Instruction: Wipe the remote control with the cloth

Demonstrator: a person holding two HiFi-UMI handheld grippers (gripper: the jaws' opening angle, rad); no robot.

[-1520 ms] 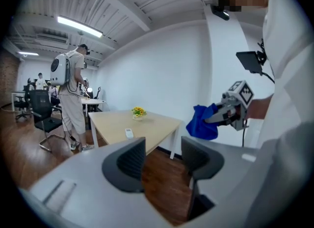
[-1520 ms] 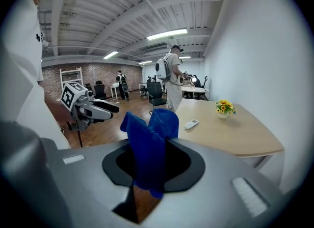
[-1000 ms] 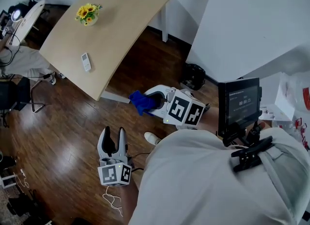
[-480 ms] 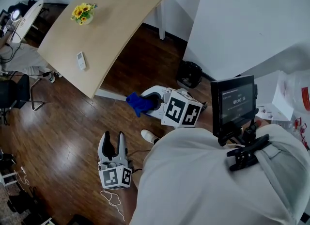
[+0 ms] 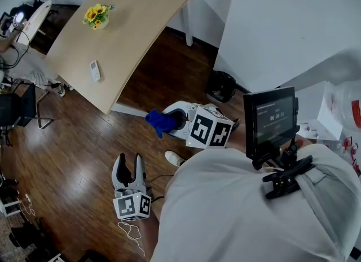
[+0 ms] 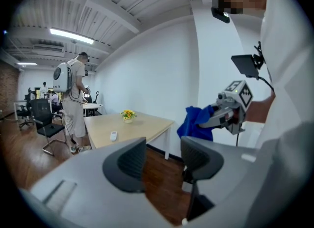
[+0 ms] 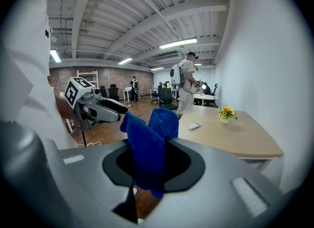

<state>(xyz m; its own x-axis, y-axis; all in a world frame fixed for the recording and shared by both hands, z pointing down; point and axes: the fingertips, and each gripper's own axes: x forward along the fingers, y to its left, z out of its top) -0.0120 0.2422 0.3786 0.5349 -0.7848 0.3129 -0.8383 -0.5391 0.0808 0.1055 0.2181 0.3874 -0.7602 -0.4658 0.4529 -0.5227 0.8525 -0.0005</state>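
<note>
While the right gripper (image 5: 176, 121) fingers pinch the cloth (image 5: 159, 122), the left gripper (image 5: 130, 160) fingers stand narrowly apart, empty; the remote (image 5: 94, 70) lies on the worktop (image 5: 130, 23), upper left.

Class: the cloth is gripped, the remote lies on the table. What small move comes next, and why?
Probably step toward the table, carrying the right hand-held gripper and its blue cloth forward: the remote lies far off, untouched, beyond reach.

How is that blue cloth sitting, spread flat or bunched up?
Bunched up. The blue cloth is pinched between the jaws of the right gripper, with crumpled folds sticking out past them.
</note>
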